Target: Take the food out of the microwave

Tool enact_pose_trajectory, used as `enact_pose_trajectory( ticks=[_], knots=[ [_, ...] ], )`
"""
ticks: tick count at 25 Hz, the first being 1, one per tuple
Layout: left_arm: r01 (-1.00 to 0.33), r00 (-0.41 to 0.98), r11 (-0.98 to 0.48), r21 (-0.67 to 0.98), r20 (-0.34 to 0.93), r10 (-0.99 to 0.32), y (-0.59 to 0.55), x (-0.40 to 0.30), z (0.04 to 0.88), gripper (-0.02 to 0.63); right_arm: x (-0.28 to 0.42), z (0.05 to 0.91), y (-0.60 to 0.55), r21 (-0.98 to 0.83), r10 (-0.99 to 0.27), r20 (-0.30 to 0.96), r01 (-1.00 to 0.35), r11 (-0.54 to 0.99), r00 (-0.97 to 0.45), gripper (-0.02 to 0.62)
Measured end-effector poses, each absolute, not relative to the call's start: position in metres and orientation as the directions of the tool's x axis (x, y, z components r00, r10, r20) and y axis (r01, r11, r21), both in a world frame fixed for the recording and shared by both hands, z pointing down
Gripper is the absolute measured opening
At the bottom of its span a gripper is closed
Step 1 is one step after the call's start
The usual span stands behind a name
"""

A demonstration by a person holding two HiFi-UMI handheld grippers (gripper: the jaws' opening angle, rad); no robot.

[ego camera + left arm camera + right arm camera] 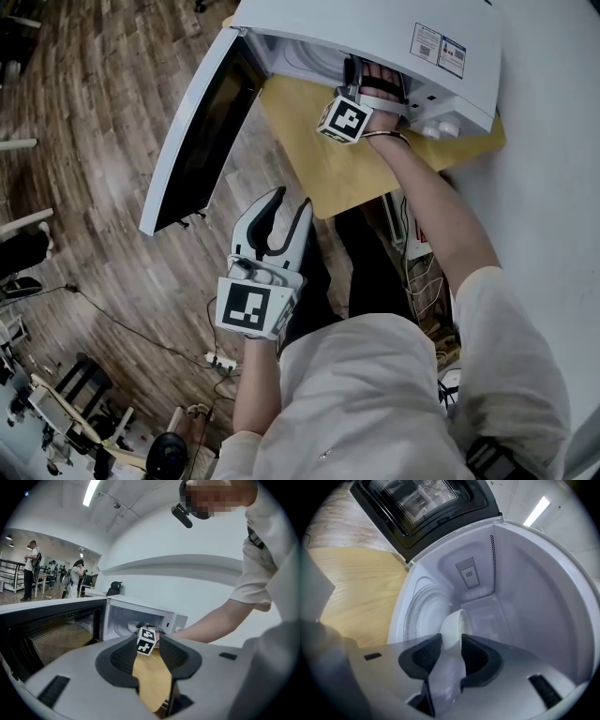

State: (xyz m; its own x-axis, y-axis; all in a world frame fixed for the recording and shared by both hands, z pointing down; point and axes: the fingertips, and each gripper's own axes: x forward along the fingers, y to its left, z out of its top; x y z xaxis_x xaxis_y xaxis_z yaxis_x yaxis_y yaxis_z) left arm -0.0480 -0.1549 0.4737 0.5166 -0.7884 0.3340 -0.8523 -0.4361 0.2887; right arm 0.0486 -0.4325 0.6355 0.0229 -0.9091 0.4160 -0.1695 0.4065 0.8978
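The white microwave (375, 28) stands open on a wooden table (319, 141), its door (202, 131) swung out to the left. My right gripper (451, 641) reaches inside the cavity, and only its marker cube (343, 119) and the hand show in the head view. Its pads press on the rim of a white bowl (452, 625) that sits over the glass turntable (424, 613). What the bowl holds is hidden. My left gripper (286, 208) hangs open in front of the table, above the floor, with nothing between its jaws. It points at the microwave (140, 616).
The dark door window (426, 503) lies left of the cavity. A white wall runs along the right of the table. Cables and a power strip (220, 361) lie on the wooden floor below. People stand far off in the room (33, 569).
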Motion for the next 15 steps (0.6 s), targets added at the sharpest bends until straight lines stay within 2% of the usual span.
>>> enact_pose_trajectory(
  ticks=[15],
  knots=[
    [-0.852, 0.516, -0.439, 0.284, 0.318, -0.796, -0.148, -0.056, 0.466, 0.126, 0.044, 0.637, -0.414, 0.900, -0.902, 0.432, -0.070, 0.430, 0.006, 0.087]
  ],
)
